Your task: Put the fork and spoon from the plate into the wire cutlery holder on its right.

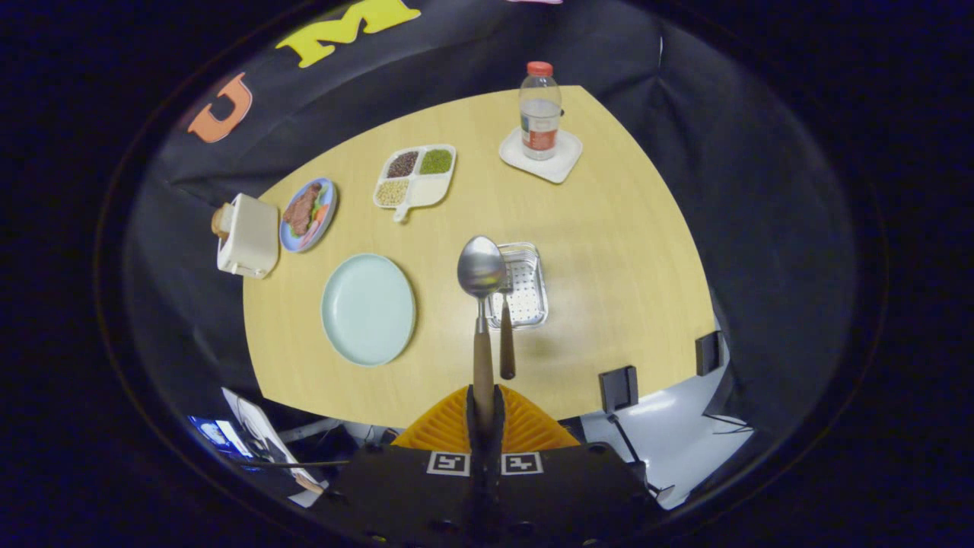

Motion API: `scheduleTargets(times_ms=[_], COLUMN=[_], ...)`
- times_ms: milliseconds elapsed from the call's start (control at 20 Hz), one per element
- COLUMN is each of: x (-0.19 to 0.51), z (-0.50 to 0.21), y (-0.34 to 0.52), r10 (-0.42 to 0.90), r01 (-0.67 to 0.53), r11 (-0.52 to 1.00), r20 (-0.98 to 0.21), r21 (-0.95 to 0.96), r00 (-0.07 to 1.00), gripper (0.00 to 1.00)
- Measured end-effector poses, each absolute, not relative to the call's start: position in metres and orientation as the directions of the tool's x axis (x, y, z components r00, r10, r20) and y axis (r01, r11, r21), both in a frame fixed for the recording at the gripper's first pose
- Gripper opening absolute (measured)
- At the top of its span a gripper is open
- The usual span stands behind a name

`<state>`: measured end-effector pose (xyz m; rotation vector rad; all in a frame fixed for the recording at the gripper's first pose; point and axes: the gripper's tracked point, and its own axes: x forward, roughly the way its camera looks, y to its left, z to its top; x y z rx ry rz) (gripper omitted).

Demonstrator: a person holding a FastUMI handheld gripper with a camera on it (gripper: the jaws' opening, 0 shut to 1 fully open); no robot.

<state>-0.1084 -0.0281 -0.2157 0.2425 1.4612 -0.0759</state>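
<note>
Upper right of my view, I see a water bottle [540,106] standing on a white coaster [563,164]. Left of it sits a divided snack tray [426,190]. Farther left I see a food plate [323,217] beside a toaster [247,236].

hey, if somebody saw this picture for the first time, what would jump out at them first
Most likely the spoon, held upright between the shut fingers of the gripper, its shiny bowl hanging over the wooden table. Just beyond it sits the wire cutlery holder with a second wooden-handled utensil leaning in it, probably the fork. To the holder's left lies the pale plate, now bare.
</note>
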Motion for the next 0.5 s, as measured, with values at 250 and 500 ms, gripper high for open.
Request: scheduleTargets(times_ms=[250, 500], x=[-0.108, -0.103], z=[-0.238, -0.251], y=[-0.042, -0.047], r10=[0.098, 0.117], r01=[0.228, 0.239], r11=[0.968, 0.964], r20=[-0.994, -0.993], r21=[0.106, 0.116], r00=[0.048, 0.009], gripper=[0.0, 0.0])
